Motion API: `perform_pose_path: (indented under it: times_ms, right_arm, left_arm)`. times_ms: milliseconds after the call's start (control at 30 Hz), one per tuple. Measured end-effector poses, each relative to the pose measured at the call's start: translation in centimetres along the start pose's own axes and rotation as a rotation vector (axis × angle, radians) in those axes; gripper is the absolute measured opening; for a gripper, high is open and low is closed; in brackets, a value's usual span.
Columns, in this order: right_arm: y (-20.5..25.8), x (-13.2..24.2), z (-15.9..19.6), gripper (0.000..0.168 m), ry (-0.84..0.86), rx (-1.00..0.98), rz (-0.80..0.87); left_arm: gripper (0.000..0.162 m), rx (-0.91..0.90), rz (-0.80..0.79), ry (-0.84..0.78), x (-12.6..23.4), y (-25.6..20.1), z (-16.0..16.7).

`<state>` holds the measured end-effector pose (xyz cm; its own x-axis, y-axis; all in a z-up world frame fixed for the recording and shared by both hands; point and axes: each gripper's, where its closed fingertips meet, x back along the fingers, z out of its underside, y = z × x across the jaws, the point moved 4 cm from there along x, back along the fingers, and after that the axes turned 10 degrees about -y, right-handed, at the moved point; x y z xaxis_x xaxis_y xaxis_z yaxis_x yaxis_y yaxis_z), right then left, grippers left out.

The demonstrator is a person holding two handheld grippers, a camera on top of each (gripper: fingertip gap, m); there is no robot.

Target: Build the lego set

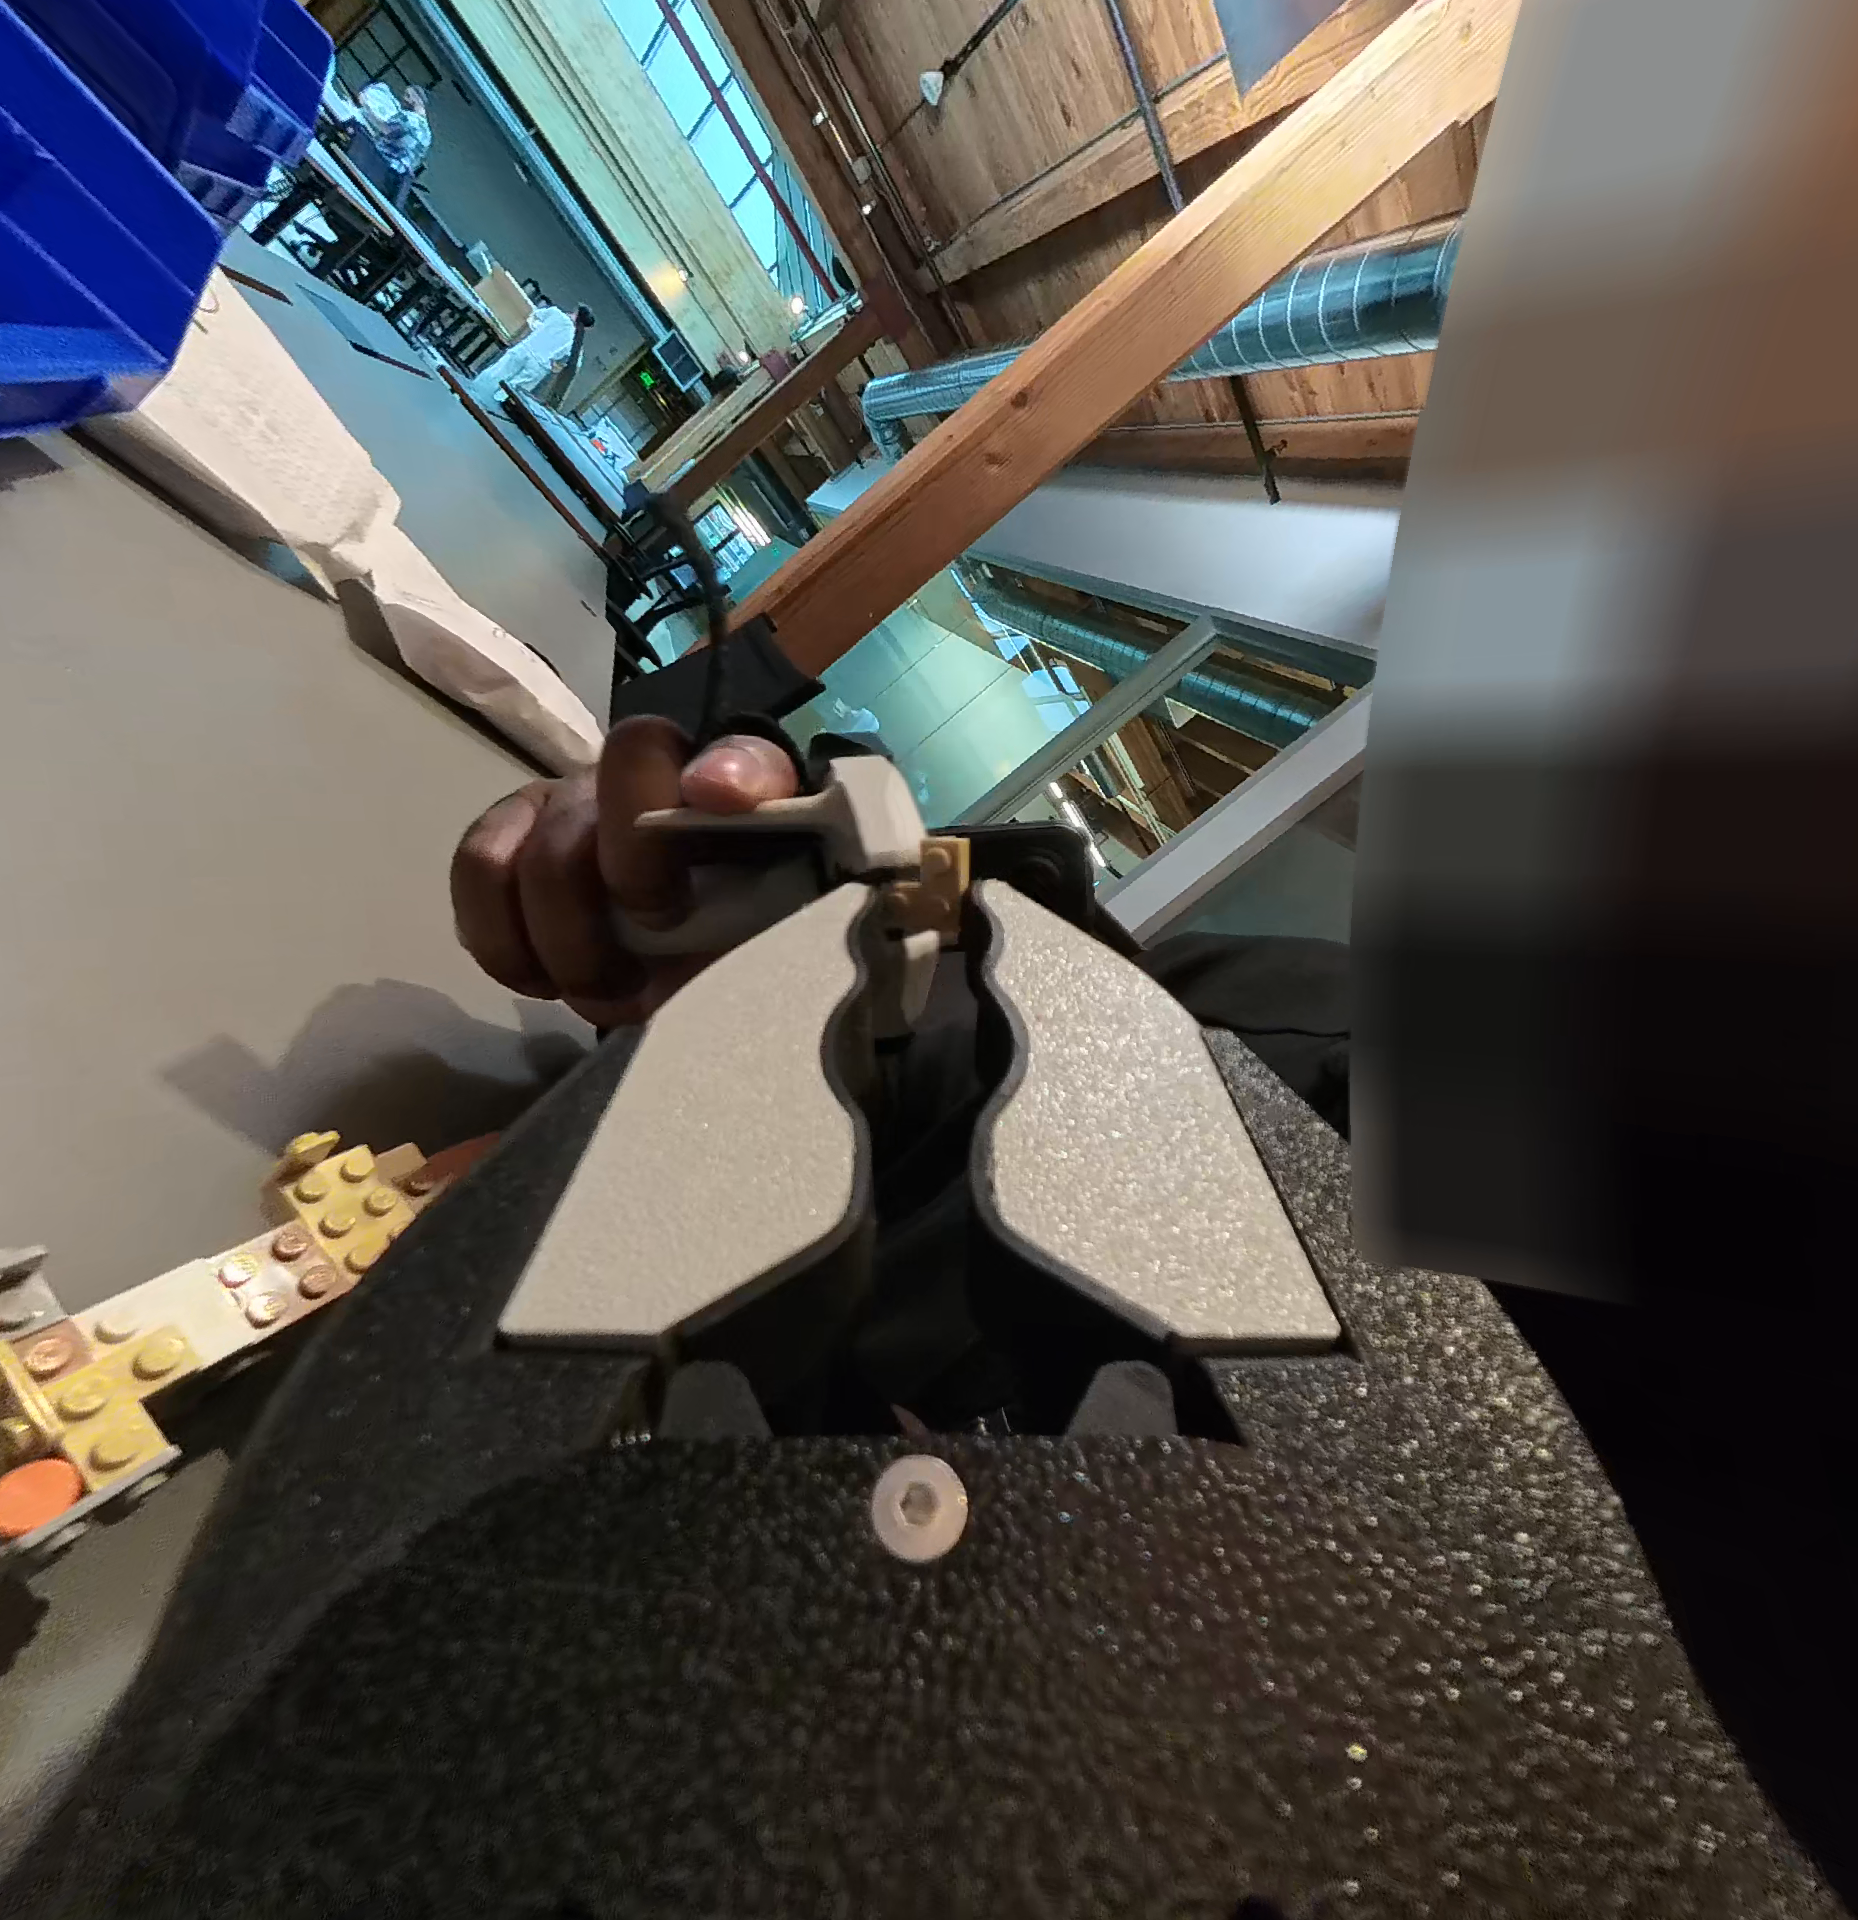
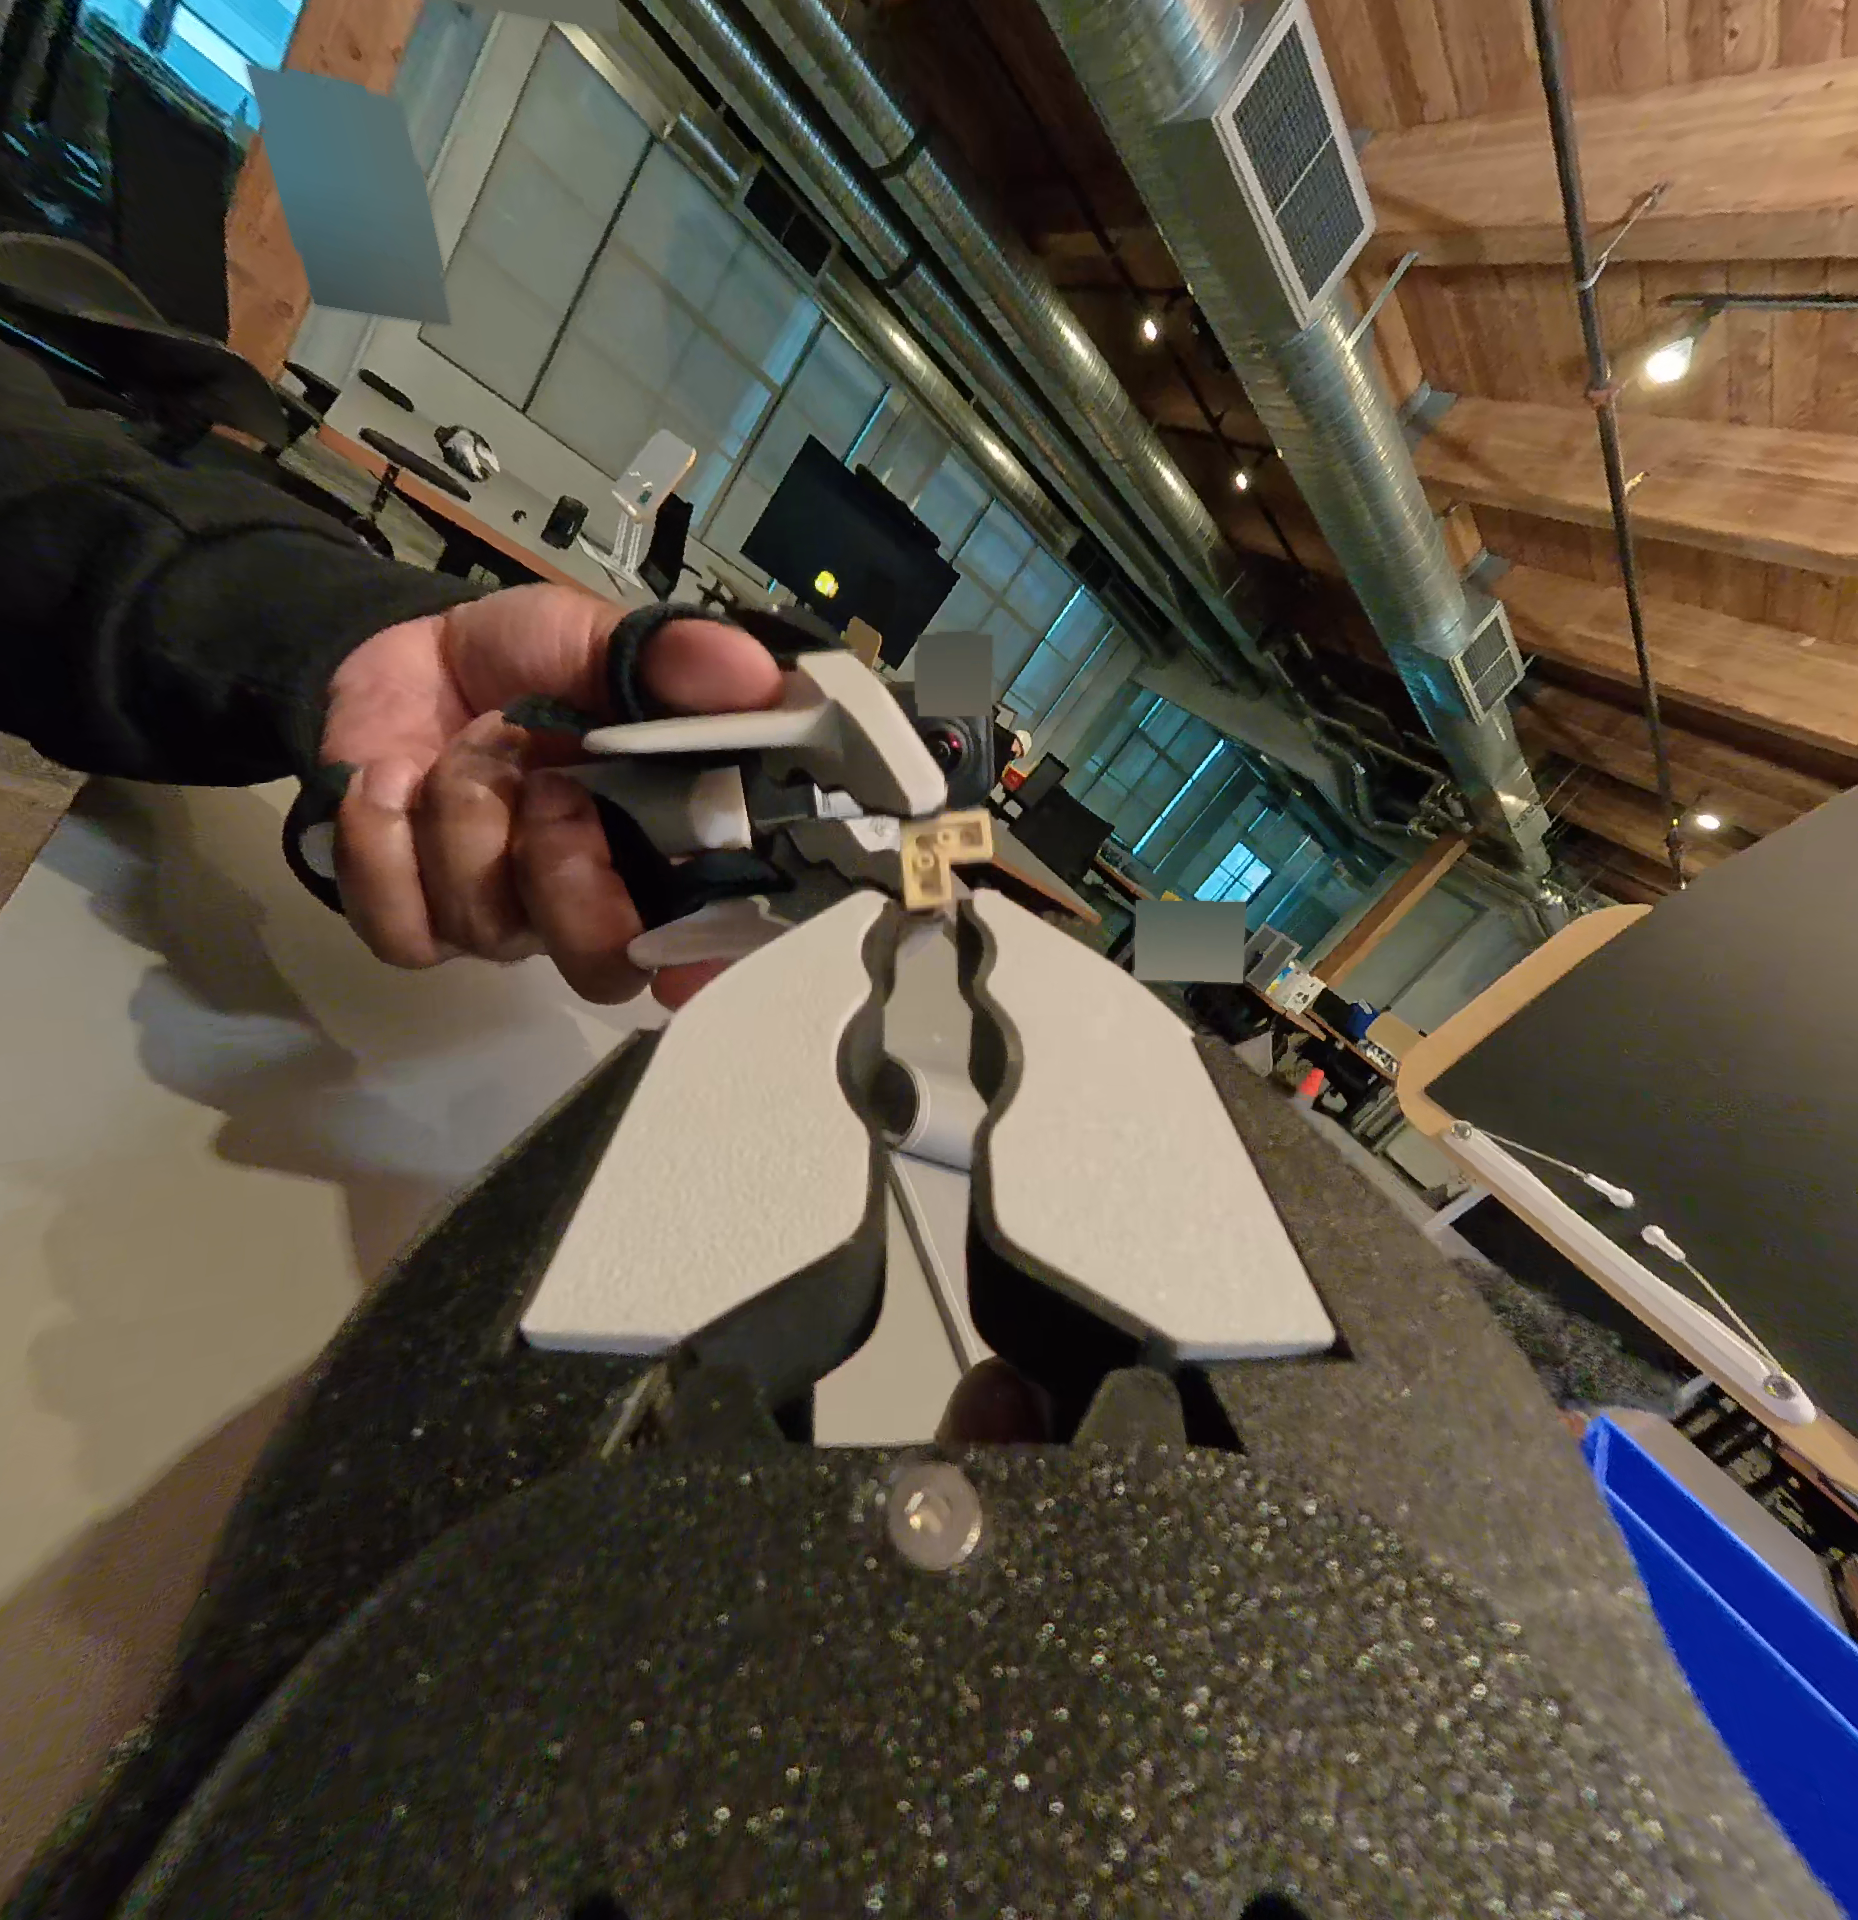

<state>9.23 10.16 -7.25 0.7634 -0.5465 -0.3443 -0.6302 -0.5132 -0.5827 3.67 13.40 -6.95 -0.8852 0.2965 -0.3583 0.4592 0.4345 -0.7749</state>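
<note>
Bricks of the half-built model (image 1: pixel 125 1371) lie low at my left on the grey table (image 1: pixel 177 831), well apart from both tools, which I hold raised and tip to tip. My left gripper (image 1: pixel 923 914) flanks the tan corner piece (image 1: pixel 935 878) with a narrow gap; I cannot tell whether it actually bites. My right gripper (image 2: pixel 927 914) looks clenched on that piece. To pass it over cleanly, I would squeeze the left fully across flat faces before loosening the right, keeping the studs square.
</note>
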Motion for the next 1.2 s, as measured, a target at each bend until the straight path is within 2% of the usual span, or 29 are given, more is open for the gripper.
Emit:
perform_pose_path:
  times_ms: [133, 200, 333, 433, 533, 633, 767, 900, 1200]
  right_arm:
    - [0.1, 0.0, 0.5, 0.019, 0.035, -0.019, 0.001]
    - [-0.1, 0.2, 0.7, 0.021, 0.061, -0.029, 0.006]
    - [-0.3, 1.0, 1.3, 0.023, 0.136, -0.104, 0.014]
    - [-0.4, 1.4, 1.9, 0.021, 0.219, -0.234, 0.007]
    - [-0.1, 1.2, 2.7, 0.019, 0.327, -0.384, -0.018]
    - [0.7, 0.6, 2.7, 0.019, 0.384, -0.494, -0.072]
    - [1.2, 0.2, 3.9, 0.017, 0.514, -0.488, -0.092]
    - [1.3, 0.1, 5.1, 0.015, 0.585, -0.513, -0.104]
    - [1.9, 0.1, 5.9, 0.008, 0.615, -0.539, -0.158]
  left_arm:
    - [0.014, -0.038, -0.022, -0.011, 0.3, 0.0, -0.3]
    - [0.014, -0.124, -0.084, 0.002, 0.8, 0.5, -0.6]
    - [0.014, -0.569, -0.271, 0.138, 3.2, 1.6, -1.6]
    - [0.014, -0.951, -0.390, 0.380, 4.9, 3.0, -1.5]
    - [0.014, -1.183, -0.408, 0.607, 5.1, 4.3, -0.9]
    - [0.014, -1.287, -0.386, 0.744, 4.5, 5.0, -0.5]
    - [0.014, -1.382, -0.357, 0.845, 3.7, 5.5, -0.1]
    - [0.014, -1.431, -0.321, 0.878, 3.2, 5.4, 0.3]
    - [0.014, -1.478, -0.309, 0.916, 2.6, 5.3, 0.7]
